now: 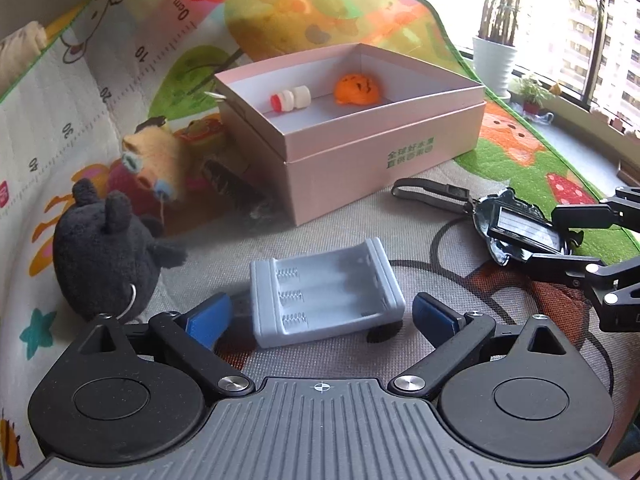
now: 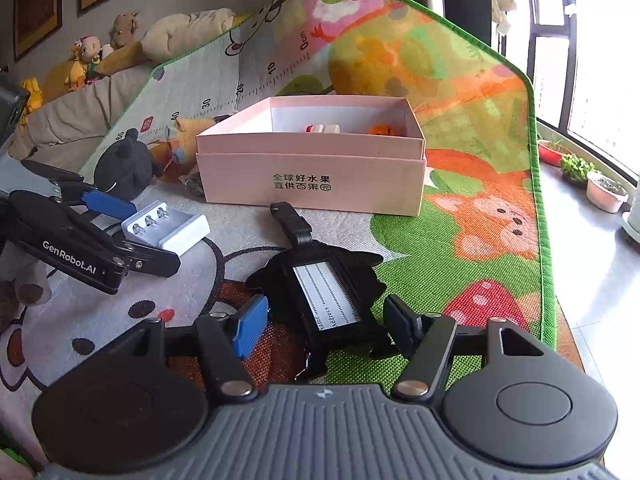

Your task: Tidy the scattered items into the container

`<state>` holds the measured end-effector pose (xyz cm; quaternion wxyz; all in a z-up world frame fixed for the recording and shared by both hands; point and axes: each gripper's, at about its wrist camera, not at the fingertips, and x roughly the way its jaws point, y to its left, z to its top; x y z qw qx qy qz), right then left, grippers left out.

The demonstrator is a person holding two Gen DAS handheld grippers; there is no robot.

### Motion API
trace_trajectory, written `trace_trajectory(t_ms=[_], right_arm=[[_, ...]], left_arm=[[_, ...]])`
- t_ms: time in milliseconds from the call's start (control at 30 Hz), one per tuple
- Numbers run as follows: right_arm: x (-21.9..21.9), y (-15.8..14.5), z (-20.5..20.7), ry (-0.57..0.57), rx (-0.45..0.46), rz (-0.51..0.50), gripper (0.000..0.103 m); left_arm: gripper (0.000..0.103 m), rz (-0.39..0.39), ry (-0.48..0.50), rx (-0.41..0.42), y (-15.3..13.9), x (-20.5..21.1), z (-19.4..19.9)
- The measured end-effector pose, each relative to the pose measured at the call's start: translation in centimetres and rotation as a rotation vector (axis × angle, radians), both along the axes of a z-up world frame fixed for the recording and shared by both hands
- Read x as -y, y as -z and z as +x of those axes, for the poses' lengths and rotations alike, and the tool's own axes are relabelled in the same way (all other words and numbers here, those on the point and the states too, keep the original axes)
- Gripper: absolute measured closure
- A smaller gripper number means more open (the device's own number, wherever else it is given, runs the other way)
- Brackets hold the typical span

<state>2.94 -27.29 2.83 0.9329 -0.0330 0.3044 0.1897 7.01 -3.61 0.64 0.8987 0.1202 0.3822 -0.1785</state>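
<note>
A pink box (image 1: pixel 360 160) stands on the play mat and holds an orange ball (image 1: pixel 357 89) and a small red-and-white bottle (image 1: pixel 291 98); it also shows in the right wrist view (image 2: pixel 312 184). My left gripper (image 1: pixel 322 318) is open, its blue fingers either side of a grey battery holder (image 1: pixel 324 286), which also shows in the right wrist view (image 2: pixel 168 229). My right gripper (image 2: pixel 326 322) is open around a black luggage tag (image 2: pixel 326 292) with a strap; the tag also shows in the left wrist view (image 1: pixel 520 232).
A black plush toy (image 1: pixel 108 252) lies left of the battery holder. An orange plush (image 1: pixel 154 164) lies by the box's left side. The mat's green edge (image 2: pixel 540 200) runs along the right, with potted plants (image 2: pixel 600 188) on the floor beyond.
</note>
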Motion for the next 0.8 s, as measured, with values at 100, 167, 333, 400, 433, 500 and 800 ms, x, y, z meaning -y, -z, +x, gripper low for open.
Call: trace_trajectory(t_ms=[100,167,333,400,433,500,800], right_arm=[[0.2,0.2,0.4,0.005,-0.003,0.007,0.037],[0.1,0.3,0.3,0.002,0.002,0.008,0.035],[0.0,0.7,0.0,-0.013,0.026,0.001,0.032],[0.0,0.7,0.0,-0.018,0.026,0.008,0.029],[0.0,0.7,0.0,-0.021,0.027,0.009,0.029],[0.1,0.7,0.0,-0.025,0.029,0.011,0.028],[0.1,0.8,0.0,-0.030,0.031,0.015,0.026]], left_arm=[[0.003,-0.002,0.041,0.001,0.1,0.7,-0.3],[0.003,-0.004,0.081,0.000,0.1,1.1,-1.0],[0.003,-0.015,0.140,-0.009,0.0,1.9,-3.0],[0.003,-0.020,0.122,-0.013,-0.1,1.9,-3.7],[0.003,-0.021,0.109,-0.011,-0.2,1.8,-3.9],[0.003,-0.024,0.087,-0.010,-0.3,1.7,-4.5],[0.003,-0.011,0.011,0.001,-0.1,1.2,-2.9]])
